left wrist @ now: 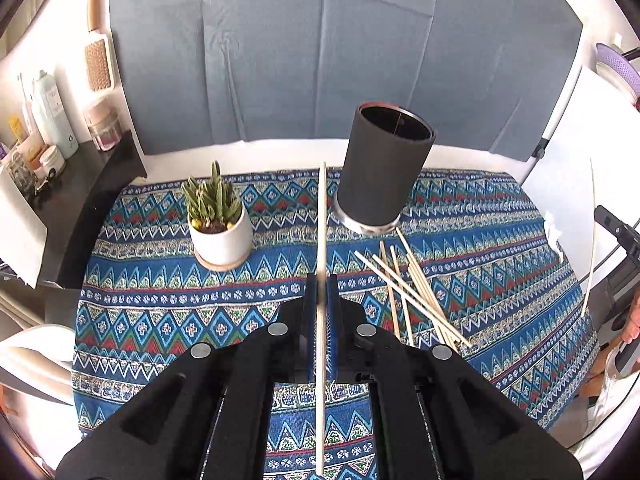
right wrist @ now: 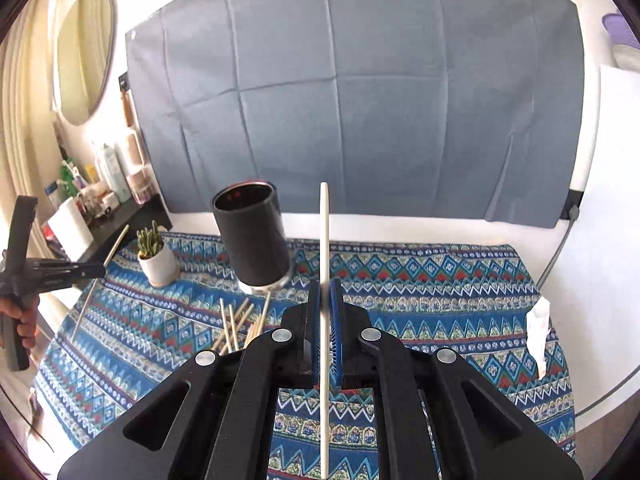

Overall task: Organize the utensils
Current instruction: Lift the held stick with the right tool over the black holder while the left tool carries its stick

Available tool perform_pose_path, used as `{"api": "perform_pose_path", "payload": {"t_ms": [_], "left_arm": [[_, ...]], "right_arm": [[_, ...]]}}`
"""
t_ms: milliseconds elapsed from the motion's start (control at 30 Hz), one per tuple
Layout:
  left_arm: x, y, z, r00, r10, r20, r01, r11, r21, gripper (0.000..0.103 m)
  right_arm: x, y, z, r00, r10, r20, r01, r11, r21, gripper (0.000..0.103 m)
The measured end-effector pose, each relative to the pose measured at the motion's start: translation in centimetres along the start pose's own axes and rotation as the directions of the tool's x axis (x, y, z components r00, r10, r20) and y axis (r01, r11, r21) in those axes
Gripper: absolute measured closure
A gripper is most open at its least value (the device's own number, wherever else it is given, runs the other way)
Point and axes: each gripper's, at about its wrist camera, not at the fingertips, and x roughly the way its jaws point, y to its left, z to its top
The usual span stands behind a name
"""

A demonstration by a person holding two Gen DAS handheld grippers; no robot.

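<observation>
The left gripper (left wrist: 321, 280) has its blue-padded jaws closed tight on a thin pale wooden chopstick (left wrist: 321, 220), whose long axis runs straight up the middle of the left wrist view, tip toward the grey backdrop cloth (left wrist: 320, 48) and tail toward the bottom edge. The right gripper (right wrist: 325, 284) likewise has its jaws pinched shut on a flatter cream-white chopstick (right wrist: 324, 232), also upright in the centre of its view. The loose pile of wooden chopsticks (left wrist: 412, 292) lies criss-crossed at centre right on the blue patterned tablecloth (left wrist: 160, 312) over the bench, just below the tall black cylindrical holder (left wrist: 384, 172), beside a small succulent in a white pot (left wrist: 218, 220). No writing is legible.
</observation>
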Motion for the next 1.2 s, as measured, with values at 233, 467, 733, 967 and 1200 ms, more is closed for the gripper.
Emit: {"api": "perform_pose_path", "payload": {"t_ms": [233,467,733,967,1200], "left_arm": [[-2.7,-1.7,4.6,0.996,-0.026,0.082,0.024,1.000,0.020,0.098],[-3.4,-3.1,10.1,0.985,-0.085,0.147,0.083,0.996,0.025,0.098],[-0.3,-4.6,15.3,0.968,-0.173,0.182,0.171,0.985,0.026,0.098],[5.1,-4.9,18.3,0.950,-0.238,0.200,0.244,0.970,-0.002,0.098],[10.2,-4.5,19.5,0.933,-0.245,0.263,0.261,0.965,-0.027,0.098]], "right_arm": [[0.2,1.9,3.7,1.000,0.009,0.028,-0.008,0.999,-0.039,0.098],[1.9,3.5,8.9,0.996,0.044,0.074,-0.040,0.998,-0.053,0.098],[6.4,4.5,13.7,0.984,0.129,0.125,-0.127,0.992,-0.022,0.098],[12.0,4.4,15.3,0.960,0.209,0.185,-0.219,0.975,0.035,0.098],[17.8,4.6,15.4,0.938,0.270,0.218,-0.288,0.956,0.053,0.098]]}}
